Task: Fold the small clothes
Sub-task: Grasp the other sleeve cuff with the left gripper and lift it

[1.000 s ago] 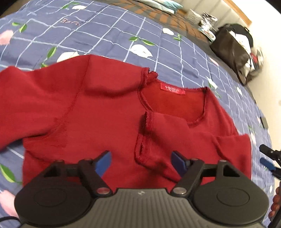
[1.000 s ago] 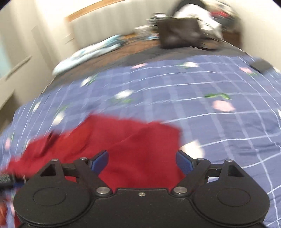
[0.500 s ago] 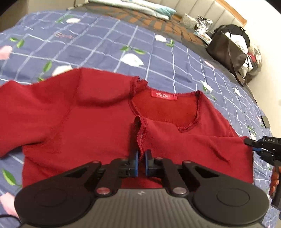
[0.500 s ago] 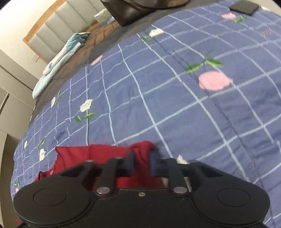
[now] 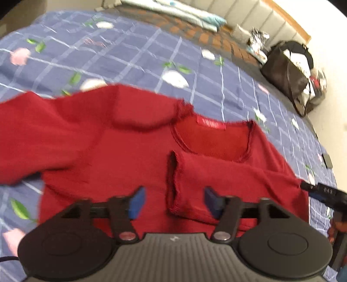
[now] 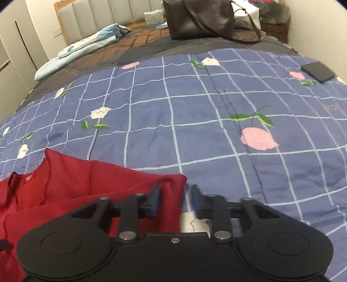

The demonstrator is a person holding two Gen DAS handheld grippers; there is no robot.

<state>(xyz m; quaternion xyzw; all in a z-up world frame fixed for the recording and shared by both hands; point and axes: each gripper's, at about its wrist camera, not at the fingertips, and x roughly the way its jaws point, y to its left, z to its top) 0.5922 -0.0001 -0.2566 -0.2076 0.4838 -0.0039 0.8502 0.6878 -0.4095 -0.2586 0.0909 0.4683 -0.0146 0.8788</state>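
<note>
Sweater (image 5: 134, 156) half-folded: one sleeve (image 5: 227, 180) laid across ahead of the just-opened, empty left gripper (image 5: 172, 200); right gripper (image 6: 174, 200) parting at the fold, other sleeve (image 5: 32, 132) left.

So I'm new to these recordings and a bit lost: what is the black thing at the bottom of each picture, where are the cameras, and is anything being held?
No robot here: a person holds a two-finger tool in each hand, with a camera on each looking forward along its fingers. The black shape is that tool's body.

One picture is from the left gripper, the other from the right gripper. Both look down at a red top lying on a blue checked flowered quilt on a bed. One sleeve is folded across the body. A dark bag and a pale blue blanket lie further up the bed.

Both grippers' fingers have just been opening. The left stands open around the sleeve's cuff, the right around the top's edge; neither grips.
</note>
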